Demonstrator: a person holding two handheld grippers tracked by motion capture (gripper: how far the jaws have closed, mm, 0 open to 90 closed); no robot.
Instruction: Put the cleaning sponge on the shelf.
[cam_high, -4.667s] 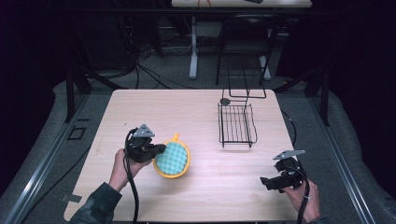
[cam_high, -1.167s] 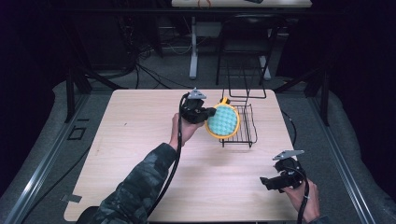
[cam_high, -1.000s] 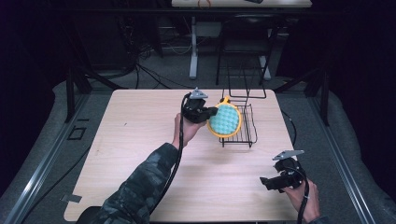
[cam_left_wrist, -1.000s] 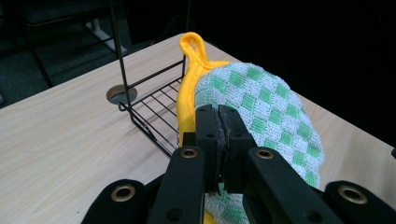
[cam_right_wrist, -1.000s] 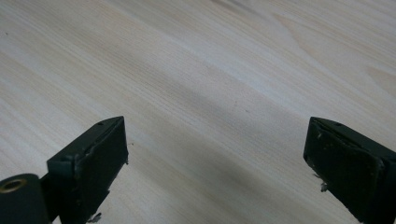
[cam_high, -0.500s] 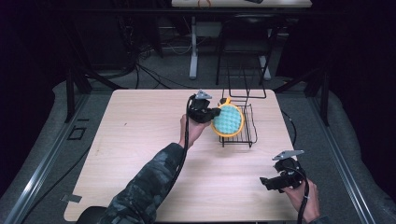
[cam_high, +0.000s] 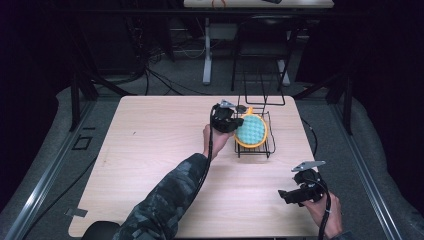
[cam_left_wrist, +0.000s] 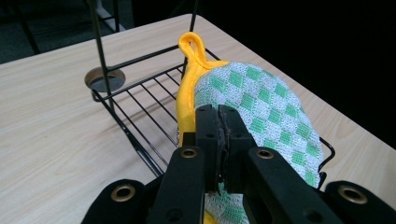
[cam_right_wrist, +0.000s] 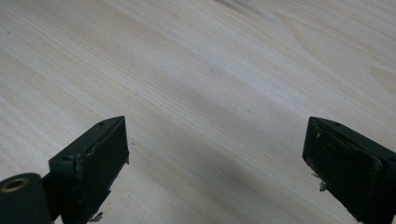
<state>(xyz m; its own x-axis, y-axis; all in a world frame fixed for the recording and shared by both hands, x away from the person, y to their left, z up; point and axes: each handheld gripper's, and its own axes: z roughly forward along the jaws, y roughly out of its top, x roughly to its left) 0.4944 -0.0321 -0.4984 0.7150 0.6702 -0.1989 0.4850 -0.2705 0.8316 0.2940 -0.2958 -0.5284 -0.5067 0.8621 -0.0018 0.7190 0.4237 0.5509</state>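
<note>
A round pot holder (cam_high: 250, 129) with green-and-white checks, a yellow rim and a yellow loop hangs over the black wire rack (cam_high: 268, 149) at the table's far right. My left gripper (cam_high: 231, 121) is shut on its edge, holding it tilted above the rack's grid. In the left gripper view the pot holder (cam_left_wrist: 261, 98) stands edge-up between the closed jaws of that gripper (cam_left_wrist: 219, 116), with the rack (cam_left_wrist: 140, 100) below and behind it. My right gripper (cam_high: 287, 194) rests near the table's front right corner, open. In its own view the right gripper (cam_right_wrist: 215, 140) has nothing but bare wood between its jaws.
The wooden table (cam_high: 150, 150) has a round cable hole (cam_left_wrist: 104, 79) just behind the rack. The rack's tall wire back (cam_high: 260, 80) rises at its far side. Dark floor, cables and table legs lie beyond the far edge.
My left gripper has carried the pot holder from the table's left front across to the rack, and in the last second moved it a little further right over the grid. The right gripper stayed put.
</note>
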